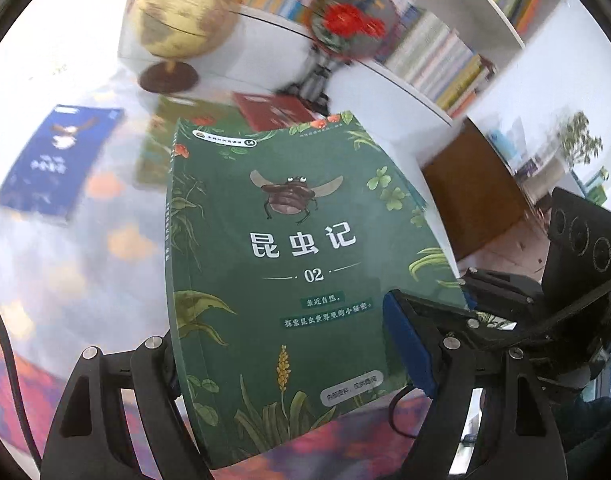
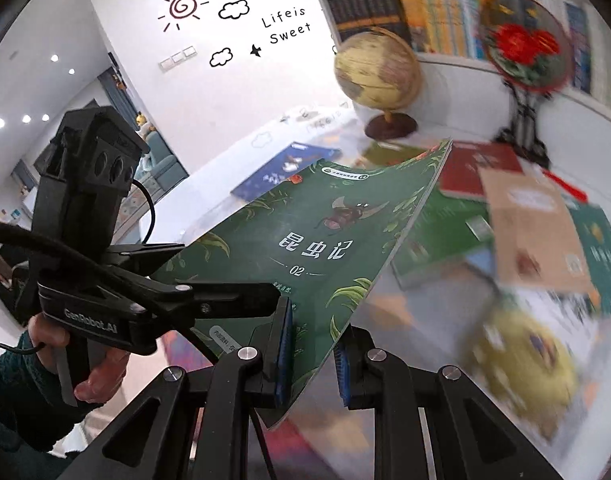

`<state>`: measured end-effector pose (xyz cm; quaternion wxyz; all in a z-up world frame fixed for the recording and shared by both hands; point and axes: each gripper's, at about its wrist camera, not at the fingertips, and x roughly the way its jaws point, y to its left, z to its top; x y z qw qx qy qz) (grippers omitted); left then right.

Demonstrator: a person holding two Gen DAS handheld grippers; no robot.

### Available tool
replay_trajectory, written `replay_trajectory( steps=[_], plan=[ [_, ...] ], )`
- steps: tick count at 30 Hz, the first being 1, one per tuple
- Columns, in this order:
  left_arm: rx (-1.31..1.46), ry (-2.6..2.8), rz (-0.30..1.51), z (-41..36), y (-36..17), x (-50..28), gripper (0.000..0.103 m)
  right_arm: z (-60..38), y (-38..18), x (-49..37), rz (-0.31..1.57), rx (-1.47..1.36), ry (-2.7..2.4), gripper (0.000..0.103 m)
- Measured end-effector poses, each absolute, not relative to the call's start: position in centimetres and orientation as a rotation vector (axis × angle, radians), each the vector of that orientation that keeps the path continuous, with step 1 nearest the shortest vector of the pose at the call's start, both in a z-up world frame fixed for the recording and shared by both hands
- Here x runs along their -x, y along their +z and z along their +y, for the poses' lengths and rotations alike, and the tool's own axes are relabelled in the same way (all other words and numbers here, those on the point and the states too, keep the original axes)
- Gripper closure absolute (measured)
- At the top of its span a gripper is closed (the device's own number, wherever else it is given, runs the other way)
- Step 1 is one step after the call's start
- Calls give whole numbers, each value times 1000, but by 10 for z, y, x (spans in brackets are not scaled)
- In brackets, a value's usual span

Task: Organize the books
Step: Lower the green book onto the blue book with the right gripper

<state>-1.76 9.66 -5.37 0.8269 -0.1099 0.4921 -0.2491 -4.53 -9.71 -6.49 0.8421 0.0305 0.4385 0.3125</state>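
Note:
A green book [image 1: 289, 280] with a beetle on its cover and the number 02 is held up above the table. My left gripper [image 1: 289, 364] spans its lower part, one finger on each side edge, shut on it. My right gripper [image 2: 313, 356] clamps the same green book [image 2: 305, 240] at its lower corner, blue pads [image 2: 284, 348] on either side of the cover. In the left wrist view the right gripper [image 1: 425, 344] shows at the book's right edge. In the right wrist view the left gripper [image 2: 209, 300] shows at the book's left edge.
On the table lie a blue book [image 1: 57, 164], a red book [image 2: 481, 172], a tan book [image 2: 533, 224] and more green books [image 2: 441, 236]. A globe [image 1: 185, 20] and a round red-flower fan on a stand [image 1: 349, 20] stand before a white bookshelf [image 1: 445, 60].

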Motion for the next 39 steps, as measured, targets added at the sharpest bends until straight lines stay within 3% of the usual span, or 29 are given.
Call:
replay_trajectory(
  steps=[8,17,28,39],
  plan=[
    [214,-520,1051,226,-68,-82,24,39,-86,-58,956,-163,627,84],
    [273,-506,1123,294,-128,-164,24,117,-136,-152,1063,-290,599,83],
    [339,-479,1197,331,-176,-198,24,141,-179,-184,1138,-399,527,83],
    [418,-422,1192,366,-186,-193,22,156,-202,-189,1190,-415,486,83]
  ],
)
